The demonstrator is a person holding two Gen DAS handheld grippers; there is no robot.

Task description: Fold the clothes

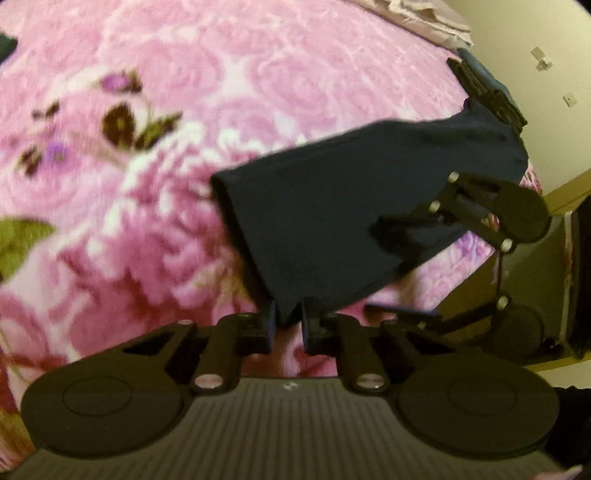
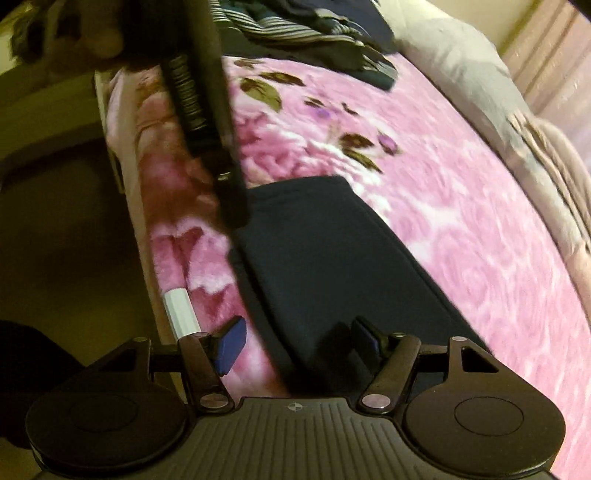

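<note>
- Navy garment (image 1: 332,206) lies on the pink floral blanket (image 1: 184,110), one end lifted off it.
- Left tongs (image 1: 287,325) clamped on the garment's near corner.
- Right tongs (image 2: 299,343) apart, straddling the garment's near end.
- Blanket covers a bed; pale wall (image 1: 535,129) beyond the blanket's edge.
- Clothes pile (image 2: 314,26) at the blanket's far end, cut off by the frame.
- Both views motion-blurred; fabric detail unreadable.

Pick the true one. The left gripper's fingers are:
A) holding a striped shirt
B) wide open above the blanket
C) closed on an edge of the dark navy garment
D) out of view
C: the left gripper pinches an edge of the dark navy garment.
</note>
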